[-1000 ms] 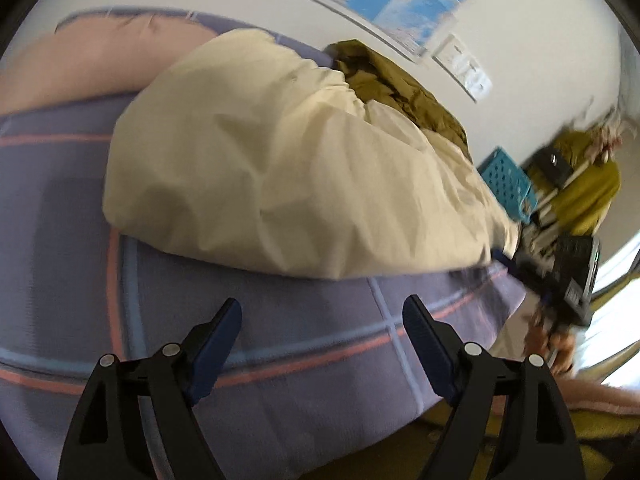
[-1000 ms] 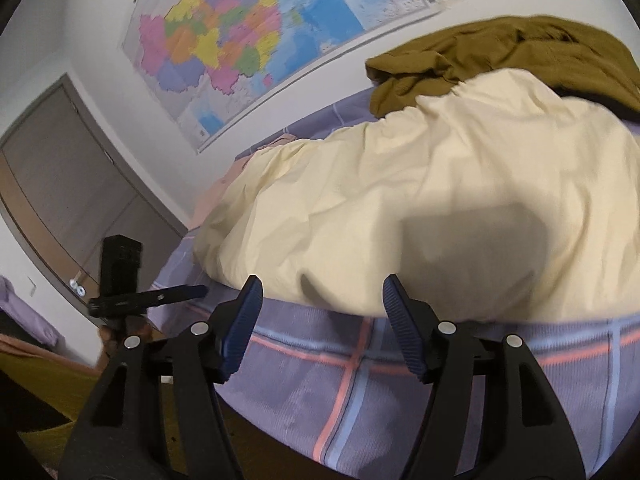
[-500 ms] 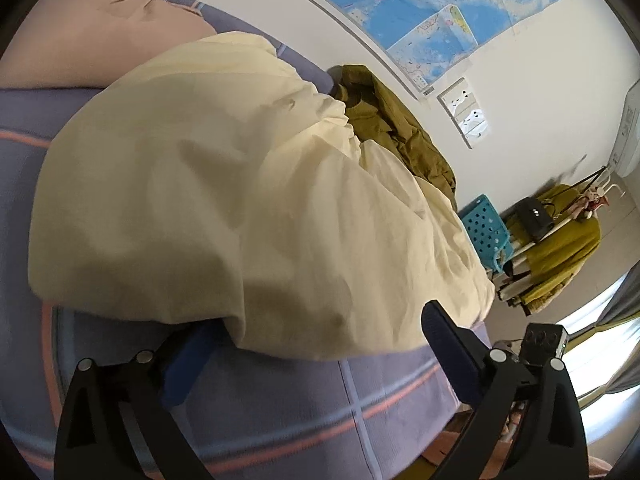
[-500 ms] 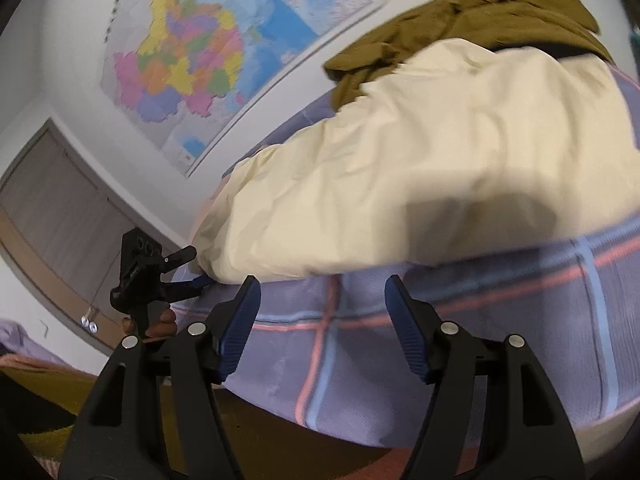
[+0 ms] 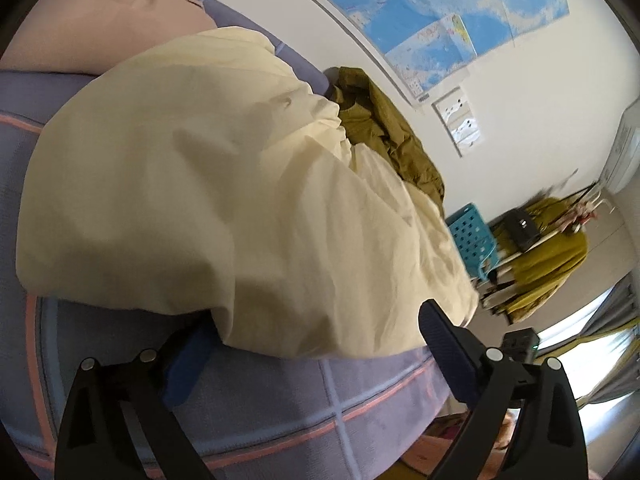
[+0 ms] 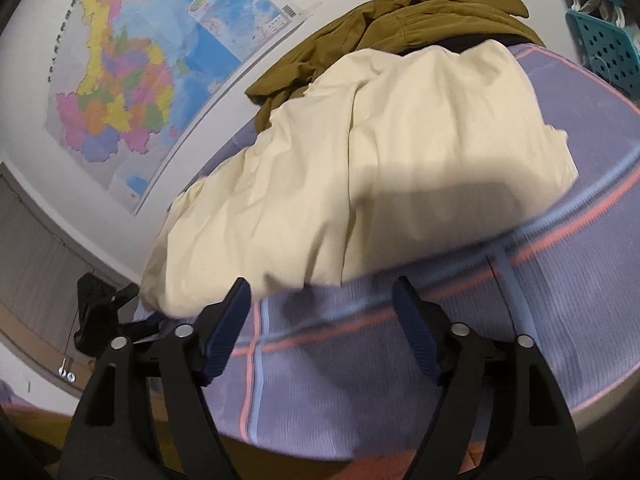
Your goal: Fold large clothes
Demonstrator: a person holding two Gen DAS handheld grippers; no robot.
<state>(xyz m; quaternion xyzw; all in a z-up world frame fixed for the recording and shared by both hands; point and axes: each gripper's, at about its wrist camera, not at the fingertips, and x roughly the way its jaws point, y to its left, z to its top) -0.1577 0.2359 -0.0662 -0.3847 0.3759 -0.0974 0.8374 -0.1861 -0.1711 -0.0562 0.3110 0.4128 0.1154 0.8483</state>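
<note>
A large cream cloth (image 5: 208, 208) lies spread in a rumpled heap on the purple plaid bed (image 5: 280, 408); it also shows in the right wrist view (image 6: 380, 160). My left gripper (image 5: 316, 344) is open at the cloth's near edge, which drapes over its left finger and lies between the two fingers. My right gripper (image 6: 324, 308) is open over the bedspread (image 6: 360, 380), its fingertips right at the cloth's near hem, holding nothing. The left gripper shows at the far left of the right wrist view (image 6: 120, 320), at the cloth's corner.
An olive-brown garment (image 5: 384, 136) is bunched behind the cream cloth by the wall, also seen in the right wrist view (image 6: 400, 20). A pink pillow (image 5: 100, 28) lies at the bed's head. A blue perforated crate (image 5: 472, 240) and a clothes rack (image 5: 552, 248) stand beyond the bed.
My left gripper has moved forward until the cloth's edge lies over its left finger. My right gripper has closed in on the cloth's hem and swung right.
</note>
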